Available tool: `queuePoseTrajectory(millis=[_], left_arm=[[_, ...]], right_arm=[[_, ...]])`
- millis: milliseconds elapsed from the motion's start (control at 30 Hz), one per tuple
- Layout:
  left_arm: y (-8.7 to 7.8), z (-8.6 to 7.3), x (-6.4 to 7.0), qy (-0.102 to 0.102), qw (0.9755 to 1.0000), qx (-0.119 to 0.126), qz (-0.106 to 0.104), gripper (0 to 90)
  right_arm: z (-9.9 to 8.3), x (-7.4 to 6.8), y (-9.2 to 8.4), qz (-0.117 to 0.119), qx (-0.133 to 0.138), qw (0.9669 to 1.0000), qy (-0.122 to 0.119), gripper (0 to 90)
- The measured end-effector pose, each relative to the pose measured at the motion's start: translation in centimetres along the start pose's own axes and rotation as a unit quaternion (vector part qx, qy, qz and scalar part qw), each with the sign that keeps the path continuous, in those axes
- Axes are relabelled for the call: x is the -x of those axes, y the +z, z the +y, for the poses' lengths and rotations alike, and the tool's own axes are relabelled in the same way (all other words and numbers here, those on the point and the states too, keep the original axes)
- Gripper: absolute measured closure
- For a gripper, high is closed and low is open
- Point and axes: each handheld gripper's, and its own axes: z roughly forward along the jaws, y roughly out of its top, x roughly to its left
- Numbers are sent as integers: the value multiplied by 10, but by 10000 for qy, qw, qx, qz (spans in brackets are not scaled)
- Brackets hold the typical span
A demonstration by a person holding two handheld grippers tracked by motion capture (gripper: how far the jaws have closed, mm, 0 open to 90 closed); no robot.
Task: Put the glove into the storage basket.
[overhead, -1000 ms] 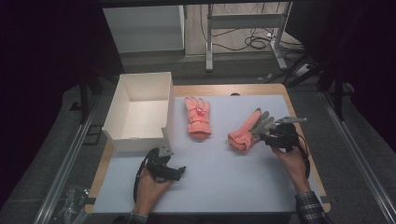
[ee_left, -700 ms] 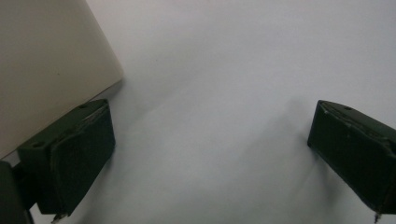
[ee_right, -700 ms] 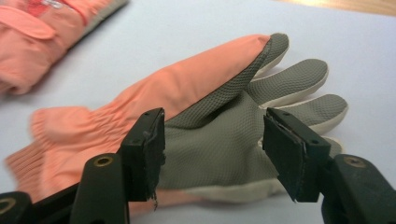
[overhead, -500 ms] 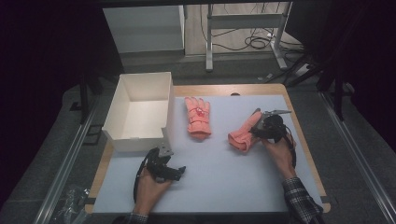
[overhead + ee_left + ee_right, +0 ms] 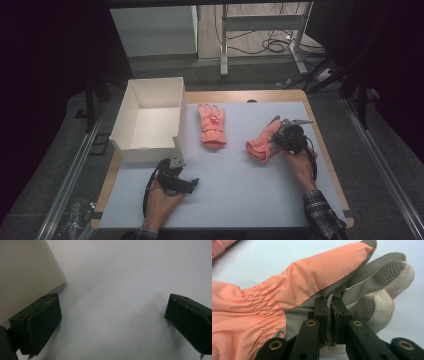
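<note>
High view: my right gripper (image 5: 278, 141) sits on the nearer pink glove (image 5: 262, 142) at the right of the white mat (image 5: 240, 190), whereas a second ago it was further right, just off the glove's fingertips, so it has slid in over the finger end. Its jaws have just been closing, with the glove's fabric between them. I judge the pick is made and the lift toward the box comes next. The second glove (image 5: 211, 124) lies flat near the mat's middle, same spot as before, just beside the white box (image 5: 131, 105). The box stands open at the mat's left edge and its inside looks empty, neither glove in it. My left gripper (image 5: 172, 177) rests on the mat in front of the box's near corner, unmoved. Left gripper view: both black jaws stand wide apart over bare mat, nothing between them, and the box wall (image 5: 25, 275) is at the upper left, close by one jaw. Right gripper view: jaws pinched nearly together on a fold of the grey textured palm side of the glove (image 5: 312, 285), near where the fingers start; pink back faces up, fingertips point away.
</note>
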Motion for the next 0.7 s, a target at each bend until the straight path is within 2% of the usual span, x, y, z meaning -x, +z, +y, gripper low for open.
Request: queuePoseTrajectory(millis=[200, 433, 633, 667, 700], left_arm=[[0, 0, 0, 1, 10000, -1, 1, 7], [0, 0, 0, 1, 10000, -5, -3, 7], [0, 0, 0, 5, 10000, -5, -2, 7], [0, 0, 0, 5, 10000, -4, -1, 7], [0, 0, 0, 6, 10000, -5, -2, 7]], right_arm=[[2, 3, -9, 238, 92, 9996, 132, 860], [6, 4, -28, 576, 164, 9982, 94, 865], [9, -5, -46, 944, 219, 9952, -133, 865], [9, -8, -49, 1024, 225, 9943, -171, 865], [9, -14, -55, 1204, 256, 9920, -277, 865]])
